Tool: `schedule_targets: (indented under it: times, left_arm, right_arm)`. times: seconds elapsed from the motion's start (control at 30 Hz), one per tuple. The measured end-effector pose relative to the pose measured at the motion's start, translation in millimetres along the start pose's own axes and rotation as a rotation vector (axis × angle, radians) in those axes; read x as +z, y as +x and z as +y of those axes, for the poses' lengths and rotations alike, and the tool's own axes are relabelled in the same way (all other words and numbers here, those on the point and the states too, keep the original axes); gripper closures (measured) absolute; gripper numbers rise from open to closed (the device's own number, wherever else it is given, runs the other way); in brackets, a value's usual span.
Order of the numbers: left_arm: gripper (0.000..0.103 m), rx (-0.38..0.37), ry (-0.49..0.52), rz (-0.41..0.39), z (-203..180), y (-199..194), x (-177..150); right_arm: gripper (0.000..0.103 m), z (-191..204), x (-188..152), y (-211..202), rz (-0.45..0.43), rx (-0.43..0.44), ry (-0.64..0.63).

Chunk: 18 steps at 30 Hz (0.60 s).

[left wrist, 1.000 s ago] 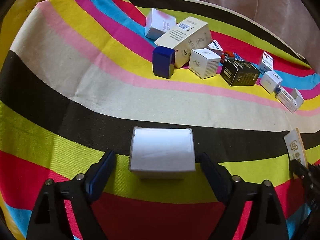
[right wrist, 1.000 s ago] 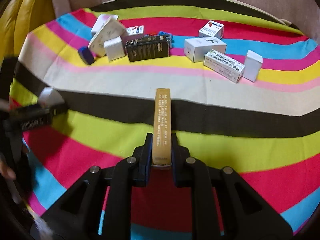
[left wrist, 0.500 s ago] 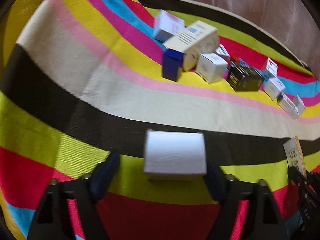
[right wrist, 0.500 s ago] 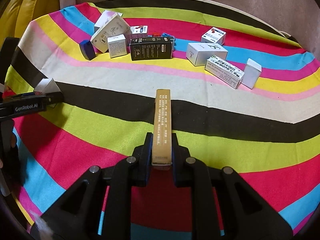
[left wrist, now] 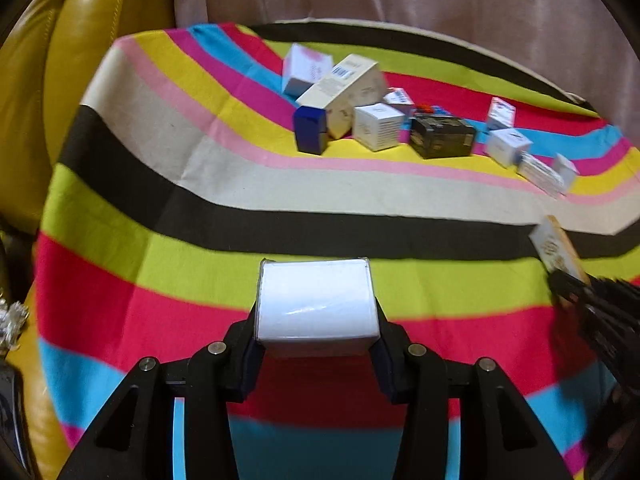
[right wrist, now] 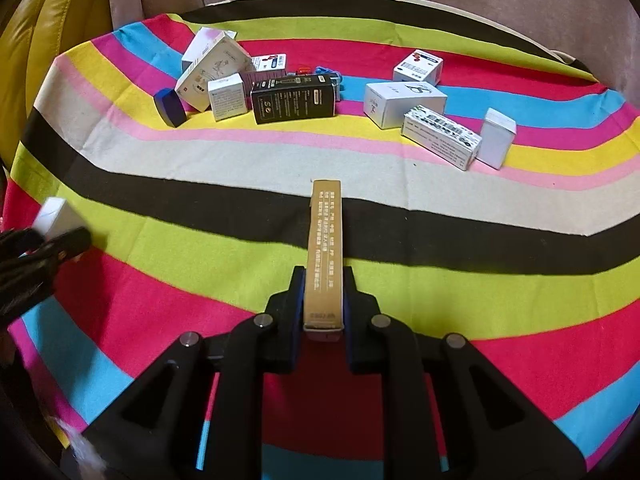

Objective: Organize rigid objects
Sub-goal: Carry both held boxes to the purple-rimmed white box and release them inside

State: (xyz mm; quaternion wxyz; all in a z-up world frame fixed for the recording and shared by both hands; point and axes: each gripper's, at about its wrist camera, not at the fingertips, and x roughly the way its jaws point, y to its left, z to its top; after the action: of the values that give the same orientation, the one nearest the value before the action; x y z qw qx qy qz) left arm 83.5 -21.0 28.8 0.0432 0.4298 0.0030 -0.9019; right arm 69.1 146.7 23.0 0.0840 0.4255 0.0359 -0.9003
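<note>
Left wrist view. The left claw (left wrist: 316, 350) is closing, and its pads already press both sides of a plain white box (left wrist: 316, 304), which it holds above the red and lime bands of a striped cloth (left wrist: 200, 184). Whether a tabletop lies under the cloth cannot be told. Far across the cloth stands a cluster of boxes: a dark blue box (left wrist: 311, 135) at the left, a long cream carton (left wrist: 344, 94) leaning behind it, a small white cube box (left wrist: 378, 126) and a black box (left wrist: 442, 136) to the right. Further right lie several small white boxes (left wrist: 508, 146). At the right edge the right claw (left wrist: 572, 284), blurred, grips a gold box (left wrist: 558, 246). A yellow leather cushion (left wrist: 60, 80) borders the cloth on the left.

Right wrist view. The right claw (right wrist: 323, 304) is clamped narrow on the near end of the slim gold box (right wrist: 325, 248), which points away over the lime and black stripes. At the far left sit the dark blue box (right wrist: 170, 107), the cream carton (right wrist: 212, 72), the white cube box (right wrist: 227, 96) and the black box (right wrist: 294, 98). At the far right are a white box (right wrist: 404, 102), a barcode-printed box (right wrist: 440, 136) and an upright white box (right wrist: 496, 138) just beside it. At the left edge the left claw (right wrist: 48, 244) appears, blurred, with the white box (right wrist: 58, 216).
</note>
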Motion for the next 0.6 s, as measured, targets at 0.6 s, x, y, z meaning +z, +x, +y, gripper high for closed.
schedule_targets:
  times: [0.6]
  left_arm:
    - [0.056,-0.107,-0.001,0.035,-12,-53,-55]
  right_arm:
    - [0.084,9,-60,-94,0.057,0.023,0.033]
